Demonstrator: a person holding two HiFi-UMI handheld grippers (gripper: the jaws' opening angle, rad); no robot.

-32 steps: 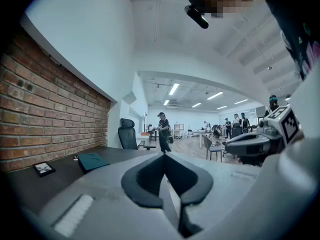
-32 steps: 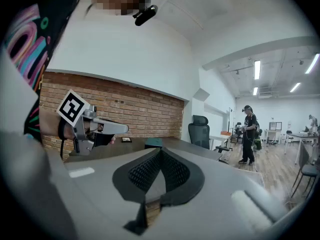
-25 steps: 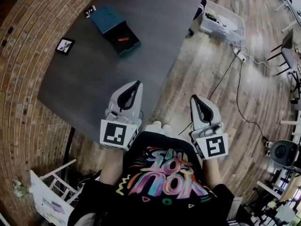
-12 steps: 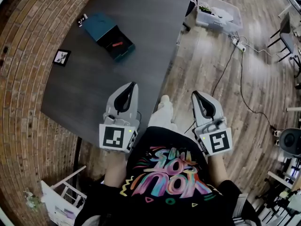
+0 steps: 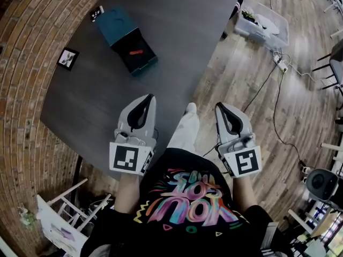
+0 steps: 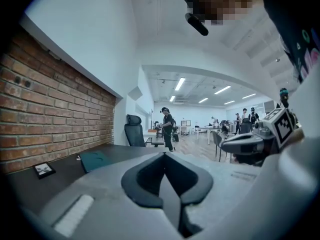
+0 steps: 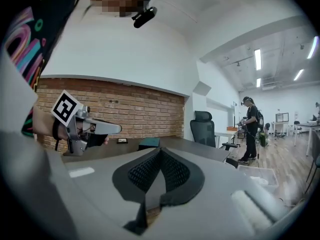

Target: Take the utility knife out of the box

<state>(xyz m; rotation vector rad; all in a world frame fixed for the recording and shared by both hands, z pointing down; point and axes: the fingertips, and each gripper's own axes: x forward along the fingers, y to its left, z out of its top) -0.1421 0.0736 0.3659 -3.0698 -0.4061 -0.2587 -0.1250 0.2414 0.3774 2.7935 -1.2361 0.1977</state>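
Roughly left-right lies the boxed utility knife [image 5: 135, 52]; left gripper [image 5: 151, 97] and right gripper [image 5: 218, 106] fingers [image 6: 145, 180] closed, empty.

Beside the near edge of the dark grey table [image 5: 177, 31], the person's white-shoed foot [image 5: 190, 109] has stepped forward, and the white, black-jawed left gripper [image 5: 151, 97] and right gripper [image 5: 218, 106] have moved slightly closer to that table.
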